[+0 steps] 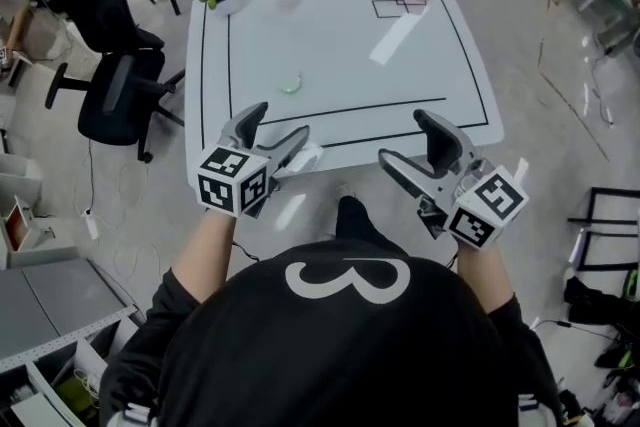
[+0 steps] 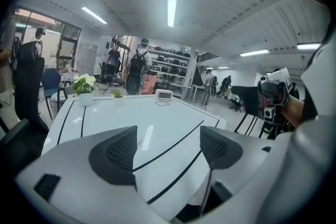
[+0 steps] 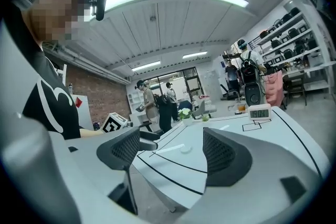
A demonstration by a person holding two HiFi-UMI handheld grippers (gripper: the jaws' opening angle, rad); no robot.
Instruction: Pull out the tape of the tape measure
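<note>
Two grippers, both empty. Head view: I hold the left gripper (image 1: 281, 120) and right gripper (image 1: 402, 137) at the near edge of the table (image 1: 400, 85); the tape measure (image 1: 291, 83) lies well ahead, untouched. Left gripper view: jaws apart over the table. Right gripper view: jaws apart, ready to approach.

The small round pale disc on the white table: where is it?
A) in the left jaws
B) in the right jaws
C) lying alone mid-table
C: the small round pale disc lies on the white table beyond the left gripper and right gripper, whose jaws stand apart and empty.
</note>
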